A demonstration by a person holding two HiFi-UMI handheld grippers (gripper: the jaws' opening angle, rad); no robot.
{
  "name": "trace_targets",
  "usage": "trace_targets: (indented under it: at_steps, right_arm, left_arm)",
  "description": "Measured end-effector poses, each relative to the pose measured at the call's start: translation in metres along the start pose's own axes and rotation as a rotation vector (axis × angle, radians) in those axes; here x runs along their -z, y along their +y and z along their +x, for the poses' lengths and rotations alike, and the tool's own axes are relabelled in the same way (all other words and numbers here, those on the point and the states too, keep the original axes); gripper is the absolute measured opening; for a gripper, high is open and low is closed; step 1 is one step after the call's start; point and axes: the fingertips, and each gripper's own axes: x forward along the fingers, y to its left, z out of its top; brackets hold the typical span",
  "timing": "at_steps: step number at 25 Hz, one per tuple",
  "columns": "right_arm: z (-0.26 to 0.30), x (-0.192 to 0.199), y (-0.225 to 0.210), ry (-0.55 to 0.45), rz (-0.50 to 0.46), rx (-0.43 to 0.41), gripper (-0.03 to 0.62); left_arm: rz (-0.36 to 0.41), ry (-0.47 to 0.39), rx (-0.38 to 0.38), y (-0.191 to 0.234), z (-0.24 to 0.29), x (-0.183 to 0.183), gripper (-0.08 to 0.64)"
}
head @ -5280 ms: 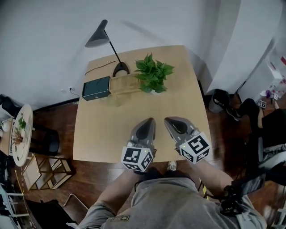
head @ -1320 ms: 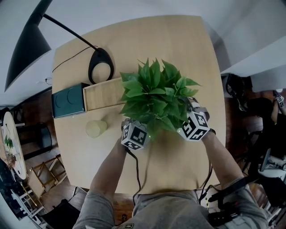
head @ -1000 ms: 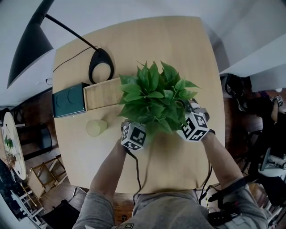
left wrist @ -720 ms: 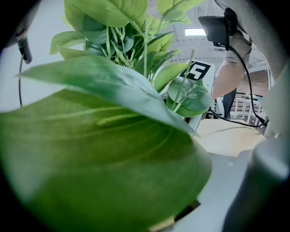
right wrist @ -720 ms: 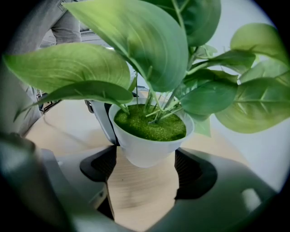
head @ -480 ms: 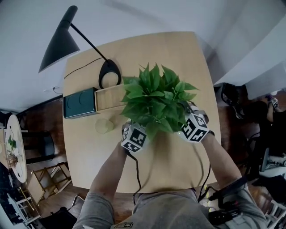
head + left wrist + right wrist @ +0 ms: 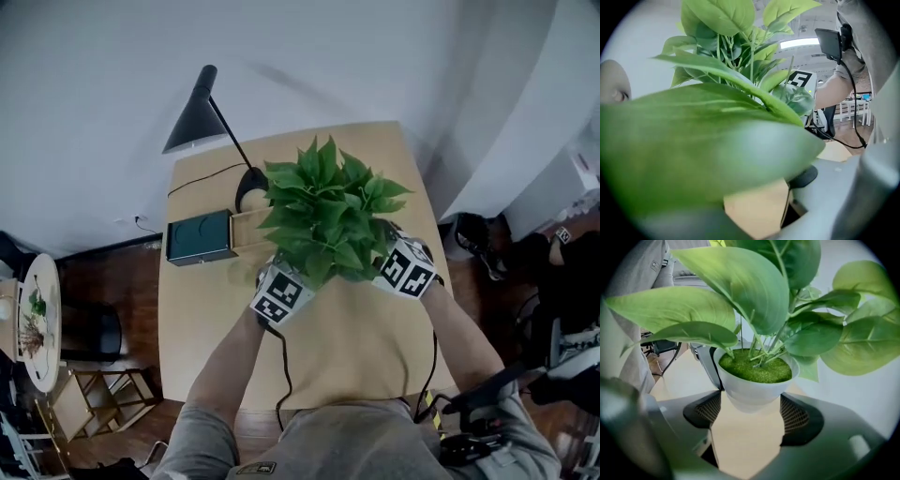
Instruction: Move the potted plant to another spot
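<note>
The potted plant [image 7: 328, 211], broad green leaves in a white pot [image 7: 754, 387], hangs above the wooden table [image 7: 356, 347], held from both sides. My right gripper [image 7: 380, 251] is shut on the pot's lower part, a pad on each side [image 7: 752, 411]. My left gripper [image 7: 291, 270] comes in from the other side. One of its fingers [image 7: 705, 364] lies against the pot's far wall. In the left gripper view a big leaf [image 7: 693, 150] hides the pot and most of the left gripper [image 7: 754, 199].
A black desk lamp [image 7: 197, 117] stands at the table's back left, its base [image 7: 251, 192] just behind the plant. A dark green box [image 7: 199, 237] and a wooden box [image 7: 248, 230] lie left of the plant. A side table [image 7: 33, 314] stands on the dark floor at far left.
Five seconds ago the plant stood at the table's back and both grippers hung free near the front. Both now grip it. Over the last second it stays between them as the view draws back.
</note>
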Motion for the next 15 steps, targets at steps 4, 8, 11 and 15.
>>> trace_targets:
  at_steps: [4, 8, 11, 15]
  right_arm:
    - [-0.015, -0.025, 0.009, -0.023, -0.017, -0.001, 0.4]
    - [-0.03, -0.039, 0.015, -0.04, -0.045, 0.004, 0.399]
    - [-0.034, -0.051, 0.022, -0.053, -0.047, 0.002, 0.399]
    - [-0.037, -0.057, 0.032, -0.061, -0.041, -0.011, 0.396]
  left_arm:
    - [0.003, -0.018, -0.015, -0.003, -0.02, -0.017, 0.364]
    - [0.008, -0.035, -0.035, -0.009, -0.032, -0.033, 0.364]
    - [0.019, -0.042, -0.045, -0.011, -0.046, -0.039, 0.364]
    - [0.018, -0.044, -0.049, -0.016, -0.057, -0.042, 0.364]
